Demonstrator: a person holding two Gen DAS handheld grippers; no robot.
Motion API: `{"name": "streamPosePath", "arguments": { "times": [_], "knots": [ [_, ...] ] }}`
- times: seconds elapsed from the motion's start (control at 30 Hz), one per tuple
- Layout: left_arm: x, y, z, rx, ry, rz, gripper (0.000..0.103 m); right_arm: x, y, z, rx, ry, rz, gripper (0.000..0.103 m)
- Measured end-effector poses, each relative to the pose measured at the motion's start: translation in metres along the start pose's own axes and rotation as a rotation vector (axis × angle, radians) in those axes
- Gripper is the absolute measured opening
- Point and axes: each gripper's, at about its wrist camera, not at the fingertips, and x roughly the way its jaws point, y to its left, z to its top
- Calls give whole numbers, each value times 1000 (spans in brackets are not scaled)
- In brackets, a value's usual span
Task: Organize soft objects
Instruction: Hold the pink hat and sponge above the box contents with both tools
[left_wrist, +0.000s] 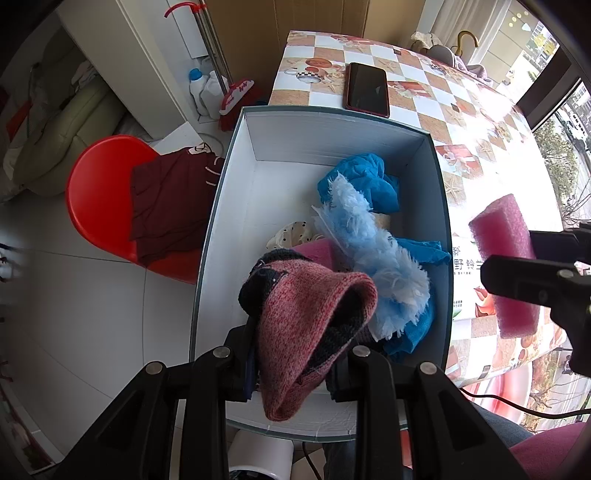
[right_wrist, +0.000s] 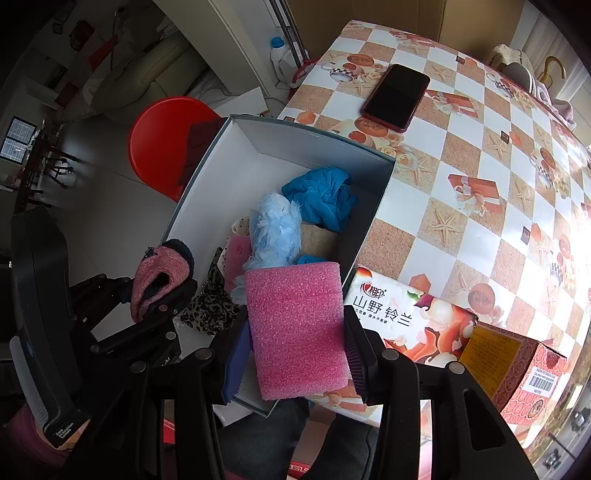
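L gripper (left_wrist: 295, 363) is clamped on a pink-and-navy knitted wool hat (left_wrist: 314, 325), which hangs crumpled over the near end of the open white-lined cardboard box (left_wrist: 258, 177). R gripper (right_wrist: 291, 354) is clamped on a pink rectangular foam block (right_wrist: 297, 328), held above the box's near right corner, next to the floral tissue pack (right_wrist: 406, 325).

Inside the box, toward its right side: a bright blue crumpled cloth (left_wrist: 369, 181) at the far end, a pale blue fluffy feathery piece (left_wrist: 369, 251) lying diagonally over it, a cream polka-dot fabric (left_wrist: 291, 232) and a leopard-print fabric (right_wrist: 210, 302) nearer the front. Left half of the box floor is bare white.

Box sits at the edge of the worktop w/ checkered seashell-print cover (right_wrist: 480, 184). A dark smartphone in a red case (right_wrist: 397, 96) lies flat on the worktop beyond the box, apart from it. A red plastic chair (left_wrist: 96, 192) w/ a maroon garment (left_wrist: 170, 199) draped on it stands just left of the box.
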Motion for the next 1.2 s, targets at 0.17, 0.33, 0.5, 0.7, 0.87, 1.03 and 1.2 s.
{"name": "streamPosePath", "arguments": {
  "times": [0.17,0.33,0.5,0.7,0.87,1.03,1.2],
  "knots": [
    [0,-1,0,0,0,1,31,0,0,0,-1,-1,0,48],
    [0,-1,0,0,-2,1,31,0,0,0,-1,-2,0,48],
    [0,2,1,2,1,-1,31,0,1,0,0,-1,0,48],
    [0,3,2,4,1,-2,31,1,2,1,0,0,1,48],
    [0,3,1,5,1,-2,31,1,1,1,2,0,1,48],
    [2,3,3,3,6,-4,31,1,1,2,3,-1,3,48],
    [0,7,8,-6,-3,-2,31,-1,-3,3,17,-11,9,48]
  ]
}}
